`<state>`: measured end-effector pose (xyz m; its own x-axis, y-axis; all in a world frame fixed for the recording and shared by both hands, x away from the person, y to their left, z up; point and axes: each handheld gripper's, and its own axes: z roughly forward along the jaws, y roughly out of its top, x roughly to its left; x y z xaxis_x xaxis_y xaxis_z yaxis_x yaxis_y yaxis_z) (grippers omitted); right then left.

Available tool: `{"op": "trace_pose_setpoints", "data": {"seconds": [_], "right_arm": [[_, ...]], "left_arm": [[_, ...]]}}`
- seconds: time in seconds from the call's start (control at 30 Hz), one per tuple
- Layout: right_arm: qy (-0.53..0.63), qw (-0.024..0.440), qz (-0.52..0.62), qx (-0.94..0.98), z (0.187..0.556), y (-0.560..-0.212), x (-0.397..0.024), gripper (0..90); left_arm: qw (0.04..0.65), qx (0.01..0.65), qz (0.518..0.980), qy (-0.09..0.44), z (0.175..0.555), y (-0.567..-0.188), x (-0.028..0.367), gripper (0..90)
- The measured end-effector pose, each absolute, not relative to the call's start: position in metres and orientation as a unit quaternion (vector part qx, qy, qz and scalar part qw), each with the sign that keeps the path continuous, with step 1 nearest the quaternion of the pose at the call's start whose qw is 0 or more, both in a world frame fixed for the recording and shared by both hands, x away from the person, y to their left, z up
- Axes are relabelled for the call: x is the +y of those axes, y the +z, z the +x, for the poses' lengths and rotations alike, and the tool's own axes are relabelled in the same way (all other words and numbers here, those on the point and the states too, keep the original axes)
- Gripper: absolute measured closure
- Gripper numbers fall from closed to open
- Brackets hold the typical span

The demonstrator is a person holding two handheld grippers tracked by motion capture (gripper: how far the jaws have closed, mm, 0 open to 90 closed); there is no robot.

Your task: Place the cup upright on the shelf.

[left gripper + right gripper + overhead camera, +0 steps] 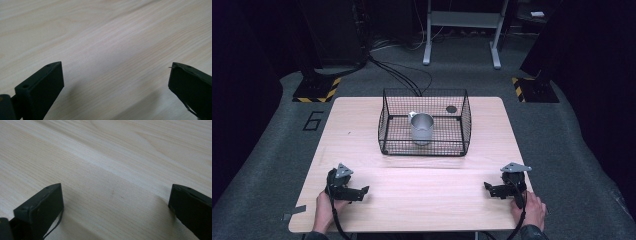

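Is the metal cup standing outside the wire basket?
No, in the high view the cup stands upright inside the basket, enclosed by its black mesh walls.

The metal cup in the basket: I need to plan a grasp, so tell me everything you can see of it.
The metal cup looks like plain silver-grey steel, a round body with an open top and a small pouring lip on its rim at the left. It stands upright on the floor of the black wire basket, near the middle, apart from the walls. Nothing else touches it. Both grippers rest far off, at the near edge of the table. A handle can't be made out.
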<state>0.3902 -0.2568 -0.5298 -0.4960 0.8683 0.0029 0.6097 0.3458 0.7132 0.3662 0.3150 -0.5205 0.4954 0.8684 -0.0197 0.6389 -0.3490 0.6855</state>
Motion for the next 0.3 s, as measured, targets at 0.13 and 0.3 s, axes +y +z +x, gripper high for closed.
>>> {"op": "trace_pose_setpoints", "data": {"seconds": [0.13, 0.3], "right_arm": [[0.335, 0.193, 0.463, 0.797, 0.3903, -0.5298, -0.2568, 0.0], [0.335, 0.193, 0.463, 0.798, 0.3902, -0.5298, -0.2569, 0.0]], "left_arm": [[0.325, 0.465, 0.801, 0.193, 0.3652, -0.5292, 0.3171, 0.1], [0.337, 0.46, 0.796, 0.201, 0.3635, -0.5319, 0.3185, 0.0]]}}
